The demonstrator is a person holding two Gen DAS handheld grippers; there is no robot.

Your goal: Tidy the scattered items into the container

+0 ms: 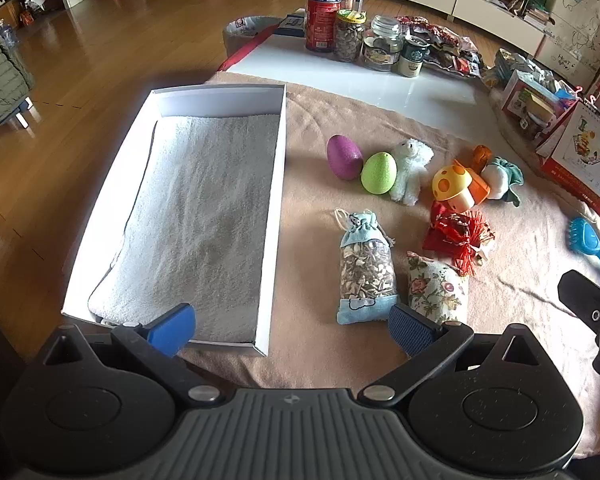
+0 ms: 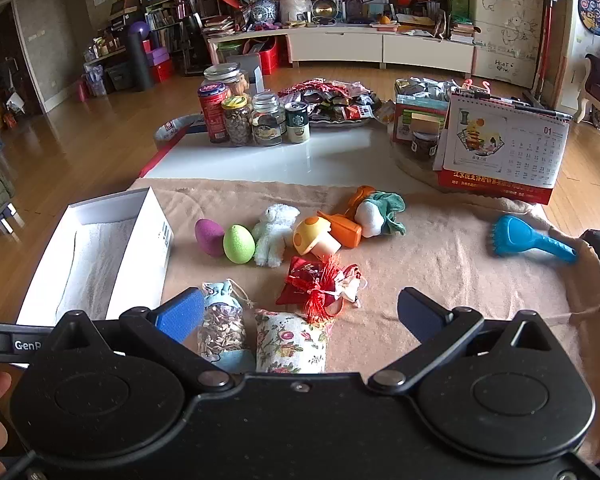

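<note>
A white box [image 1: 276,184] lined with a grey towel [image 1: 204,216] lies at the left; it also shows in the right wrist view [image 2: 140,248]. On the tan cloth lie a purple egg [image 1: 343,157], green egg [image 1: 378,172], white plush [image 1: 411,170], mushroom toy [image 1: 454,184], red pouch [image 1: 456,236], floral pouch [image 1: 438,290], clear seed pouch [image 1: 366,268] and blue brush [image 1: 590,246]. My left gripper [image 1: 292,332] is open and empty, over the box's near right corner. My right gripper [image 2: 300,316] is open and empty, above the floral pouch [image 2: 292,340] and seed pouch [image 2: 222,330].
Jars and cans [image 1: 352,32] stand on a white tabletop [image 1: 340,68] behind the cloth. A desk calendar [image 2: 500,148] and boxes stand at the back right. An orange toy [image 2: 342,228] and a white-green plush [image 2: 378,212] lie beside the mushroom toy. Wooden floor lies to the left.
</note>
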